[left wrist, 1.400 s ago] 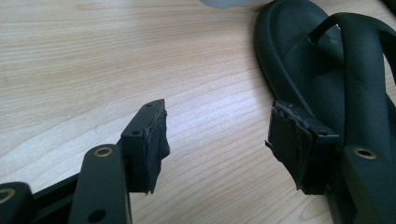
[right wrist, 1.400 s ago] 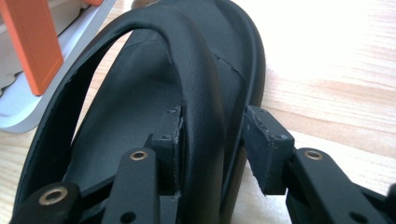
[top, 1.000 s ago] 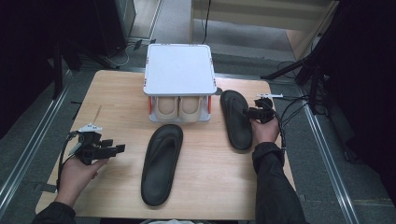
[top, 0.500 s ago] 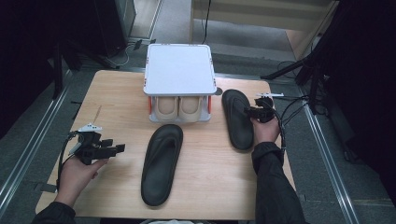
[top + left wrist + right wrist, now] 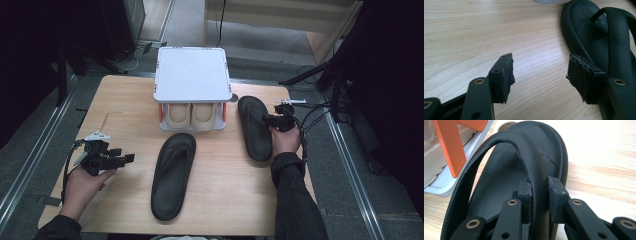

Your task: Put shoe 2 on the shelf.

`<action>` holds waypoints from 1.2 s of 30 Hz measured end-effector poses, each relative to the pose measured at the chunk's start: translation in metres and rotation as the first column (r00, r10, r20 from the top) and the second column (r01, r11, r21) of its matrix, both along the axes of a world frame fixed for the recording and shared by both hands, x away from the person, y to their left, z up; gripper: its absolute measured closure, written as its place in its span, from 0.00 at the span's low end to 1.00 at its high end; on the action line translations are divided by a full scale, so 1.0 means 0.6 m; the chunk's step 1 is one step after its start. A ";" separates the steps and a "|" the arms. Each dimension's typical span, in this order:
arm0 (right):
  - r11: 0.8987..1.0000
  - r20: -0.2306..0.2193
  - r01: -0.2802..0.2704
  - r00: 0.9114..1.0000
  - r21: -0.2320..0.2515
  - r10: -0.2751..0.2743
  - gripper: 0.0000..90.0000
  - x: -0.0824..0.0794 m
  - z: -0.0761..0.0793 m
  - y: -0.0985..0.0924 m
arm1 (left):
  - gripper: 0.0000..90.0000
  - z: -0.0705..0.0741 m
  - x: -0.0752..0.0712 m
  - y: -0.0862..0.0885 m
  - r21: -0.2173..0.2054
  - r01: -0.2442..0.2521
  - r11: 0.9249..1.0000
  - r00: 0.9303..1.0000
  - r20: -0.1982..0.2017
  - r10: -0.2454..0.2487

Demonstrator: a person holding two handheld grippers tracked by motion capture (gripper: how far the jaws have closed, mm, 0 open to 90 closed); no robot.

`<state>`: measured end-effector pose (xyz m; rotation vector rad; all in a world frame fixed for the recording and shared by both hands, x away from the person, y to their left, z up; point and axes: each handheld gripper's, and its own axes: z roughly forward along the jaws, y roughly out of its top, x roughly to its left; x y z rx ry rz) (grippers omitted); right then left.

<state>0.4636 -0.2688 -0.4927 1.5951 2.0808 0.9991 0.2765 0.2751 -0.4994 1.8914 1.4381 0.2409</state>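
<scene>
The right tool [image 5: 272, 120] has just been closing and now pinches the strap of a black flip-flop [image 5: 255, 127], which lies on the wooden bench [image 5: 125, 107] just right of a white rack [image 5: 192, 75] with orange legs. The left tool [image 5: 125, 159], jaws spread with nothing between them, sits well to the left of the rack, a second black flip-flop [image 5: 172, 175] lying just in front of the rack between the two tools. Counted: two black flip-flops, two beige shoes [image 5: 192, 115] under the rack's top, one rack, two tools.
</scene>
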 end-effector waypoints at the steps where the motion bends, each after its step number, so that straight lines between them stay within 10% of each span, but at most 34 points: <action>1: 1.000 -0.001 -0.001 1.000 -0.002 0.001 0.83 -0.002 0.001 0.000 | 0.42 0.000 0.001 -0.001 0.000 0.000 1.000 1.000 0.002 0.000; 36: 0.999 0.001 -0.044 0.999 0.008 0.043 0.83 -0.125 0.031 0.024 | 0.44 0.010 0.036 -0.042 -0.005 0.091 0.996 0.995 0.029 -0.091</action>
